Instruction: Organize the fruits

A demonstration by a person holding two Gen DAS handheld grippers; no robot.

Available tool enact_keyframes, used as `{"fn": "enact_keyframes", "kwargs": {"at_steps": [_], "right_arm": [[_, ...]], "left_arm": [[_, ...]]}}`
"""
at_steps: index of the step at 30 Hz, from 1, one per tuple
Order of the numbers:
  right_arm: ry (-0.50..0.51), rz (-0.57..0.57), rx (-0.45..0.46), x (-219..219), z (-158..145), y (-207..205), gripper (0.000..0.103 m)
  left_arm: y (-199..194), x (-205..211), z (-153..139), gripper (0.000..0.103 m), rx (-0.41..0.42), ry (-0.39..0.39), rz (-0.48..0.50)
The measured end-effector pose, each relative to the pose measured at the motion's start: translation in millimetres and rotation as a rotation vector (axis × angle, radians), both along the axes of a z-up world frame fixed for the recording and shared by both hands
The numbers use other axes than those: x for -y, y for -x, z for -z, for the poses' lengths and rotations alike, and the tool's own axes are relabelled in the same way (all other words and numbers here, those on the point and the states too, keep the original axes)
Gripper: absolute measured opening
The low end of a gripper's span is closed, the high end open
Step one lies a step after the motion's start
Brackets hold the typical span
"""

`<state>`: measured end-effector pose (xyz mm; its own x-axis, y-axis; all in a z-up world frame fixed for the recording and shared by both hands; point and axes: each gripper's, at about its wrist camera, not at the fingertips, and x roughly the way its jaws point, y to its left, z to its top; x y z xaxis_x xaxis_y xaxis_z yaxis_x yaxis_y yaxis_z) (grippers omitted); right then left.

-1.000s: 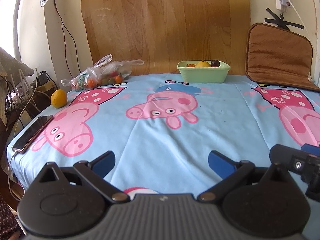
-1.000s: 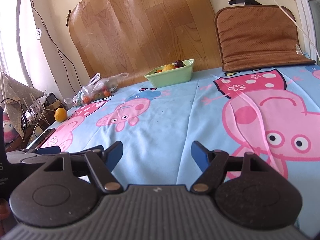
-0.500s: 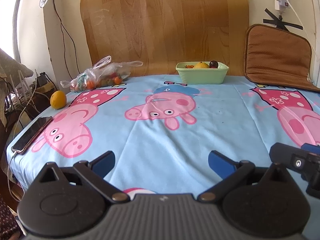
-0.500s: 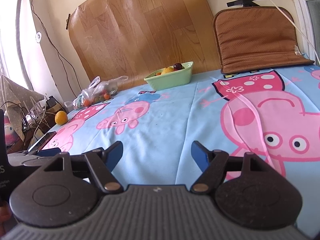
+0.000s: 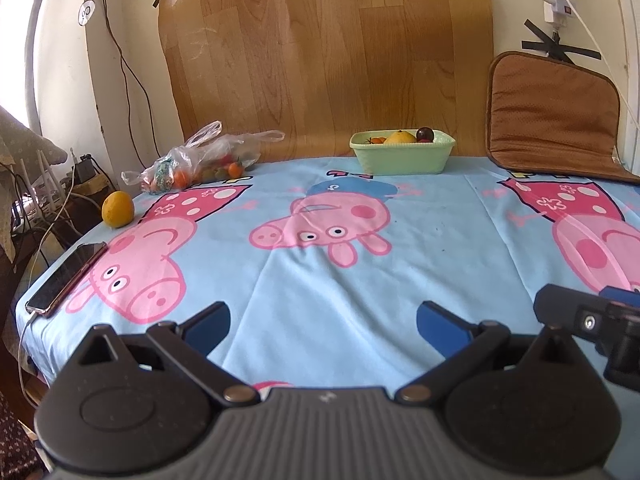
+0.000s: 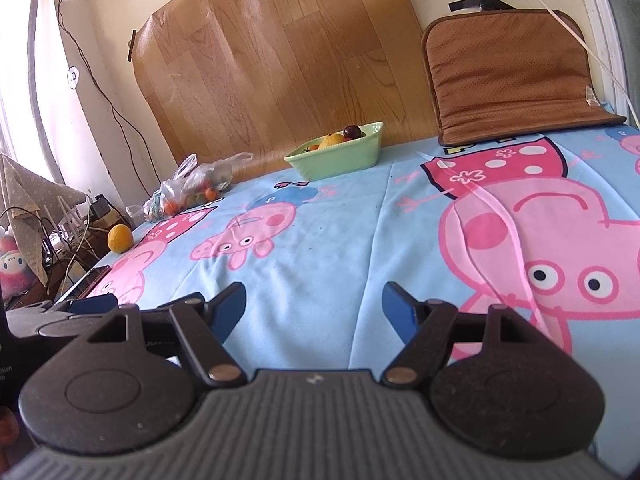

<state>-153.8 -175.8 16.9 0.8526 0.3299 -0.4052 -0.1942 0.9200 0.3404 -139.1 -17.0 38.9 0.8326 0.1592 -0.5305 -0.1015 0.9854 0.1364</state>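
Fruits lie well beyond both pairs of fingers. The left gripper (image 5: 322, 322) and the right gripper (image 6: 314, 304) hover side by side over the near end of the cartoon-pig tablecloth (image 5: 420, 240), jaws spread wide and empty. Taking the green dish (image 5: 402, 156) at the far edge as landmark: it holds a yellow fruit (image 5: 400, 136) and a dark plum (image 5: 425, 134); left of it lies a plastic bag of small fruits (image 5: 200, 164), and farther left a lone orange (image 5: 117, 209) sits by a phone (image 5: 66, 278).
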Motion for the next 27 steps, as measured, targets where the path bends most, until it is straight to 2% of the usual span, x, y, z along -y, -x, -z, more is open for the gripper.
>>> {"fn": "enact_keyframes", "kwargs": {"at_steps": [15, 27], "right_arm": [[-0.025, 0.011, 0.006, 4.3, -0.5, 1.5, 0.077], [-0.068, 0.018, 0.021, 20.7, -1.3, 6.8, 0.077]], "left_arm": [[-3.3, 7.3, 3.9, 0.103, -0.025, -0.006, 0.007], [-3.3, 15.7, -6.7, 0.103, -0.013, -0.013, 0.0]]}}
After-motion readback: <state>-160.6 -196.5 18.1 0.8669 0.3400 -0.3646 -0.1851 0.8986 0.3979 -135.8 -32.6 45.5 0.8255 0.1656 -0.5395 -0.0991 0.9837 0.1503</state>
